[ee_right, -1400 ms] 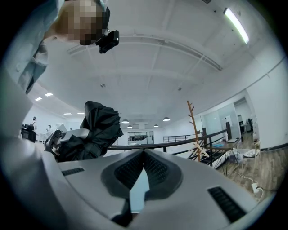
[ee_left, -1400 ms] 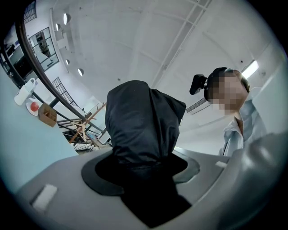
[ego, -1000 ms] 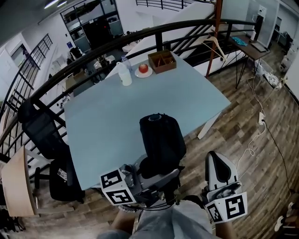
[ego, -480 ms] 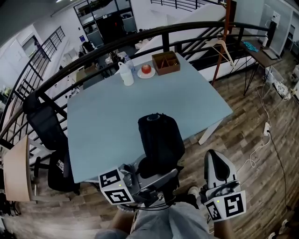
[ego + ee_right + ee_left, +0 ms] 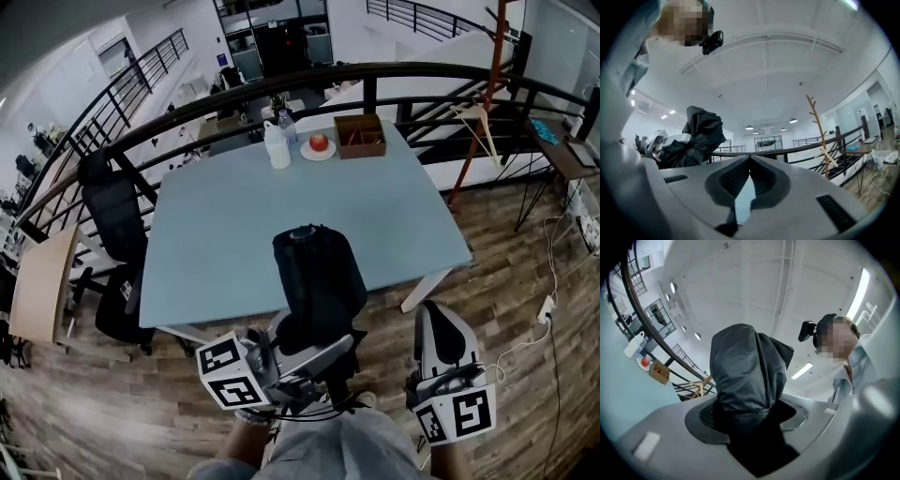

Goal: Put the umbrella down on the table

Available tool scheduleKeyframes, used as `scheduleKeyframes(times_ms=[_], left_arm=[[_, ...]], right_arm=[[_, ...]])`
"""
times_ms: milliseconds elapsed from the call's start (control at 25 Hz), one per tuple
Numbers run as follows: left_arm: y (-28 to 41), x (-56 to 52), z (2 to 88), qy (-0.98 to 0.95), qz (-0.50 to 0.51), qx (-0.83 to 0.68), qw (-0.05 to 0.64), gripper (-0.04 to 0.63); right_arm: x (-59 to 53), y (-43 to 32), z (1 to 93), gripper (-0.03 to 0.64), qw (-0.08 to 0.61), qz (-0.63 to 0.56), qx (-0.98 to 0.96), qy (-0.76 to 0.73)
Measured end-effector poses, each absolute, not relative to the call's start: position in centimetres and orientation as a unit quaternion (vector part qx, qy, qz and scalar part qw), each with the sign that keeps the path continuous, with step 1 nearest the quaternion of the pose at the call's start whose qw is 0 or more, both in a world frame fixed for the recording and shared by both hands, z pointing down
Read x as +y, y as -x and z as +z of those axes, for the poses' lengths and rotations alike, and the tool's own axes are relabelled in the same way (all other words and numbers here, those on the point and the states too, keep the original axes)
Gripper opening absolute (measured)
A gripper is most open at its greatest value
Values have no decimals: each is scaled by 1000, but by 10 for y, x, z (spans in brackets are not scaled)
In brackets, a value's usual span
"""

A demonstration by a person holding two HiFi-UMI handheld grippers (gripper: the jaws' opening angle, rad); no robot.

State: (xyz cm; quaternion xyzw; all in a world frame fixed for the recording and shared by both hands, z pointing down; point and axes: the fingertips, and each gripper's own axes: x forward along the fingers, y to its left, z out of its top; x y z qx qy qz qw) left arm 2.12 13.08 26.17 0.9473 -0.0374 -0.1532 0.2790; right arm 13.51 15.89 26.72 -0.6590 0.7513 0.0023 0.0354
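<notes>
Left gripper (image 5: 314, 349), low at centre frame, is clamped on the folded black umbrella (image 5: 319, 272). The umbrella stands up out of its jaws and overlaps the near edge of the pale blue table (image 5: 216, 234). Right gripper (image 5: 441, 342), at lower right, has its jaws together on nothing. At the table's top edge stand a bottle (image 5: 277, 150), an apple (image 5: 319, 142) and a wooden box (image 5: 361, 136).

Lower end of umbrella (image 5: 317, 281) — hidden in left gripper (image 5: 752, 417), frame centre; wooden box (image 5: 360, 135) contents, upper centre — too small.
</notes>
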Motion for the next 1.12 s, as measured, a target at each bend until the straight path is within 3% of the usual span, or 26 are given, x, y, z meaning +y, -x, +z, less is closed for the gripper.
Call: scheduleKeyframes(times_ms=[600, 1120], left_arm=[[-43, 143, 268, -943, -158, -141, 258, 272], [-57, 48, 284, -945, -143, -133, 264, 271]], right_arm=[[153, -164, 279, -5, 50, -11, 806, 589], [70, -174, 288, -5, 33, -13, 798, 601]])
